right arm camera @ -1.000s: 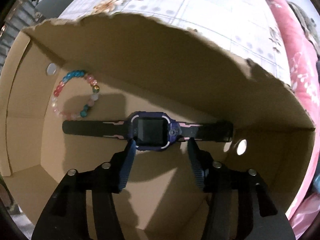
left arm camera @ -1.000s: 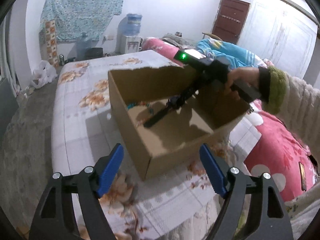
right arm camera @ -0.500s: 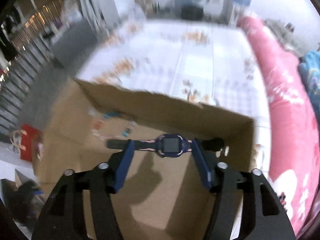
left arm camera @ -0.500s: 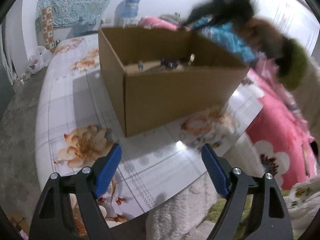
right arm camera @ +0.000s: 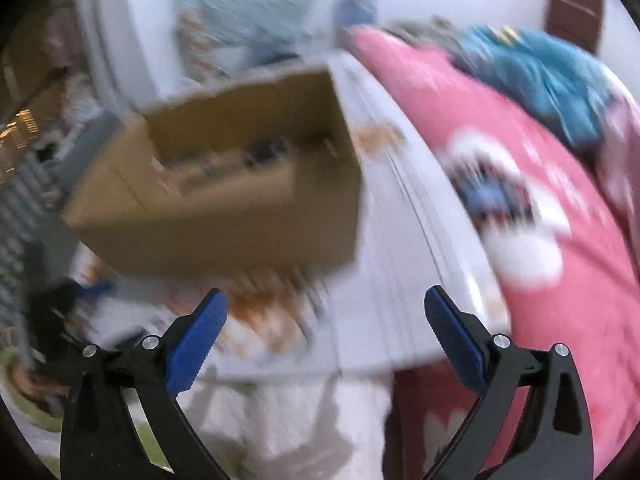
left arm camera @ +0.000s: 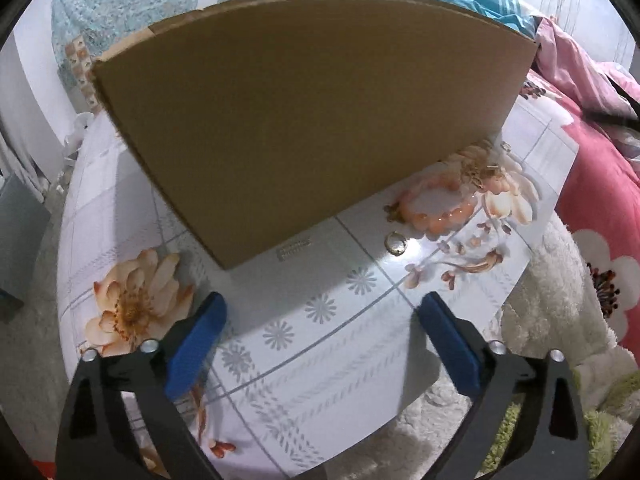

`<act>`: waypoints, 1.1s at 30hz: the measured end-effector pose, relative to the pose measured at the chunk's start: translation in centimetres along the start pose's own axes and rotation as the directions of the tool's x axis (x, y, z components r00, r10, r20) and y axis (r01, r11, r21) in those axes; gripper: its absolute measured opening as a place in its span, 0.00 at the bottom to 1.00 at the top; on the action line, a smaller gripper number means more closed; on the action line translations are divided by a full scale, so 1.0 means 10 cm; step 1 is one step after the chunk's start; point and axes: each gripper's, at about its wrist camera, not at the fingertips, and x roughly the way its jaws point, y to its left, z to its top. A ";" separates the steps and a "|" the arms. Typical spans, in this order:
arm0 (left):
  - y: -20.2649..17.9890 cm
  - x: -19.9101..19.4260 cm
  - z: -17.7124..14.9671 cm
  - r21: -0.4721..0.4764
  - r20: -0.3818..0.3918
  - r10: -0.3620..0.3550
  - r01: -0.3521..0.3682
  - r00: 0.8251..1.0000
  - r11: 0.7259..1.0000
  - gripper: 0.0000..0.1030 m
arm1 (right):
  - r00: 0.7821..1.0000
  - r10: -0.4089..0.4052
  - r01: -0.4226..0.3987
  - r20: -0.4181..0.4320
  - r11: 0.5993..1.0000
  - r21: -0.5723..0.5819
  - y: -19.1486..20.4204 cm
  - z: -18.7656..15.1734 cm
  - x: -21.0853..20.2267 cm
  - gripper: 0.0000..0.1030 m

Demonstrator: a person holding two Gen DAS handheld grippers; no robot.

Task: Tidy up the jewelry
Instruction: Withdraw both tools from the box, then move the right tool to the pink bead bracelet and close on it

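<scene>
Both grippers' jaws have just been opening, nothing between them. Beyond the left gripper (left arm camera: pixel 322 334), a small gold ring (left arm camera: pixel 395 243) lies beside the brown cardboard box (left arm camera: pixel 304 120); right gripper (right arm camera: pixel 325 334) hangs apart.

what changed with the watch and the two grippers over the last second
The right gripper let go of the watch, left it in the cardboard box and swung out and away, jaws just opening, empty. The left gripper dropped low toward the orange bracelet, jaws just opening, empty. The box stayed put.

No readable text, labels or numbers anywhere.
</scene>
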 end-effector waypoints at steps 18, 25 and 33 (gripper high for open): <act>0.00 -0.04 -0.08 -0.006 0.017 0.004 -0.003 1.000 1.000 0.95 | 0.970 0.148 -0.154 0.194 0.988 0.016 -0.05 -0.24 -0.21 0.92; -0.02 -0.20 -0.16 0.024 0.076 0.018 -0.020 0.997 1.000 0.84 | 0.930 0.313 -0.317 0.191 0.948 -0.011 0.12 -0.12 -0.18 0.73; -0.05 -0.46 0.05 0.049 0.223 0.033 -0.045 0.974 0.998 0.55 | 0.856 0.487 -0.494 0.176 0.869 -0.002 0.34 0.27 0.01 0.47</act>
